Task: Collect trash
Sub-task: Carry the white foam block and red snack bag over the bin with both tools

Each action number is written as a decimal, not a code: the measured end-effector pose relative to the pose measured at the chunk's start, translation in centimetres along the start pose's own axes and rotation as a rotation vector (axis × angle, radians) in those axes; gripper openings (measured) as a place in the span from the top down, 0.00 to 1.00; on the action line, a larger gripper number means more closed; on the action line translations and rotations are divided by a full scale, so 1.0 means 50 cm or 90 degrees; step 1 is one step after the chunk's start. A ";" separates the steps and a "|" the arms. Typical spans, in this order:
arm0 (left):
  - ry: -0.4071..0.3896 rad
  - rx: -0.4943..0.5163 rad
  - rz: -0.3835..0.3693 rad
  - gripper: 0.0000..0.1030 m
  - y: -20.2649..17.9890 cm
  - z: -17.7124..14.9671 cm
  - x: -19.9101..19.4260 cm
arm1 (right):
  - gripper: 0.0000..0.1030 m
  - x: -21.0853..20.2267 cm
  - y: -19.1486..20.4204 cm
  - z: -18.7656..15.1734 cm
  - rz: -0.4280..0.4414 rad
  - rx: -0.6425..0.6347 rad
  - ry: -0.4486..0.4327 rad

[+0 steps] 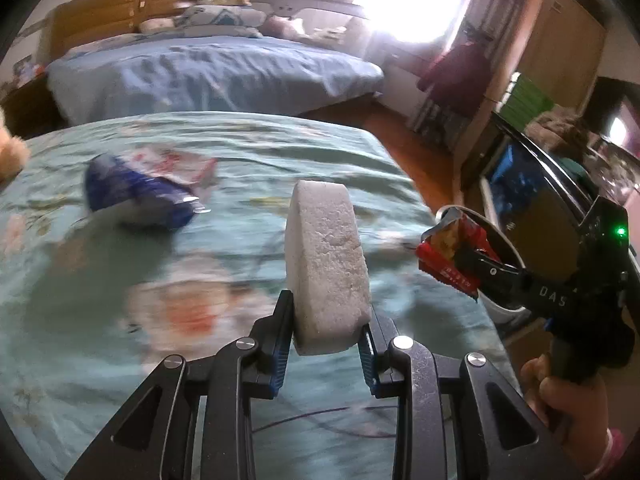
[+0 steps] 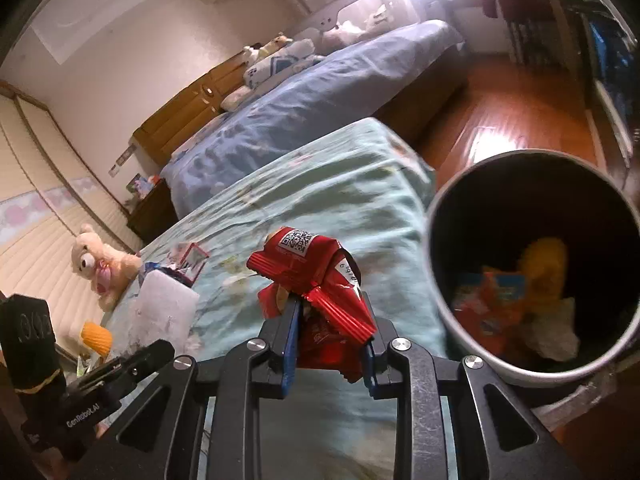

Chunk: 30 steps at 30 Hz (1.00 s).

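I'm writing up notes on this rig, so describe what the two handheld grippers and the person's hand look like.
Both grippers, left and right, are black linkage frames with silver round pivot bolts and blue ribbed finger pads. Seen from the left wrist, the right unit's black body has a green light and pale "DAS" lettering. Seen from the right wrist, the left unit reads "GenRobot.AI". The bare right hand shows a pink cuff.

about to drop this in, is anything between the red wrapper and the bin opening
Nothing visible blocks it. The red wrapper is clamped in the right gripper over the bed edge, and the bin stands just to its right, mouth open, with only trash at the bottom.
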<state>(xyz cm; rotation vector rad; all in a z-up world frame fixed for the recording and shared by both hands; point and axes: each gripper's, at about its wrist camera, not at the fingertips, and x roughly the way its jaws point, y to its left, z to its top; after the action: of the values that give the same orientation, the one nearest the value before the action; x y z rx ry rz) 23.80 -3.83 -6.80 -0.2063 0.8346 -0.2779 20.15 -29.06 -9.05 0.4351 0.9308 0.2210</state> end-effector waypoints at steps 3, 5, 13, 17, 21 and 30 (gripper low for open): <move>0.003 0.021 -0.011 0.73 -0.025 0.010 0.013 | 0.75 -0.024 -0.023 -0.002 -0.008 0.011 -0.009; 0.006 0.031 -0.018 0.72 -0.040 0.015 0.024 | 0.75 -0.036 -0.036 -0.004 -0.014 0.018 -0.015; 0.020 0.059 -0.036 0.72 -0.085 0.030 0.064 | 0.75 -0.084 -0.090 -0.007 -0.043 0.042 -0.036; 0.025 0.073 -0.045 0.72 -0.111 0.035 0.079 | 0.75 -0.104 -0.113 -0.001 -0.056 0.048 -0.046; 0.026 0.089 -0.053 0.72 -0.141 0.040 0.096 | 0.75 -0.120 -0.131 0.007 -0.067 0.053 -0.059; 0.024 0.115 -0.062 0.72 -0.189 0.053 0.128 | 0.75 -0.138 -0.161 0.018 -0.087 0.061 -0.071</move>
<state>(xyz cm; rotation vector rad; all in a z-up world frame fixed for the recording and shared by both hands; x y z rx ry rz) 28.37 -14.62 -6.84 -0.0734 0.8324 -0.4467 16.83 -39.02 -7.23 0.4650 0.8601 0.0267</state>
